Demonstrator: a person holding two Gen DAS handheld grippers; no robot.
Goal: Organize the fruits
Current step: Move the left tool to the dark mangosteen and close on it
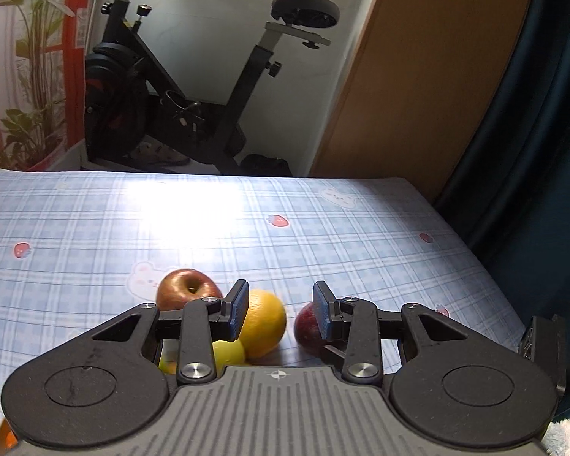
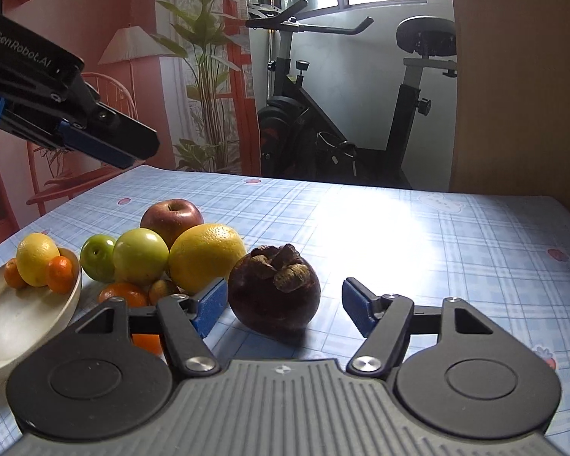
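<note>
My right gripper (image 2: 283, 306) is open low over the table, its jaws on either side of a dark purple mangosteen (image 2: 274, 288), not touching it. Left of it lie a large orange (image 2: 205, 256), two green apples (image 2: 140, 255), a red apple (image 2: 171, 217) and small tangerines (image 2: 122, 293). A white bowl (image 2: 19, 326) at the left holds a lemon (image 2: 37, 258) and tangerines. My left gripper (image 1: 281, 309) is open and empty, raised above the orange (image 1: 266, 323), red apple (image 1: 184, 288) and mangosteen (image 1: 309, 326); it also shows in the right wrist view (image 2: 106, 140).
The table carries a blue plaid cloth (image 1: 285, 220). An exercise bike (image 2: 345, 114) stands beyond its far edge, with plants (image 2: 209, 76) at the left and a wooden cabinet (image 1: 418, 76) at the right.
</note>
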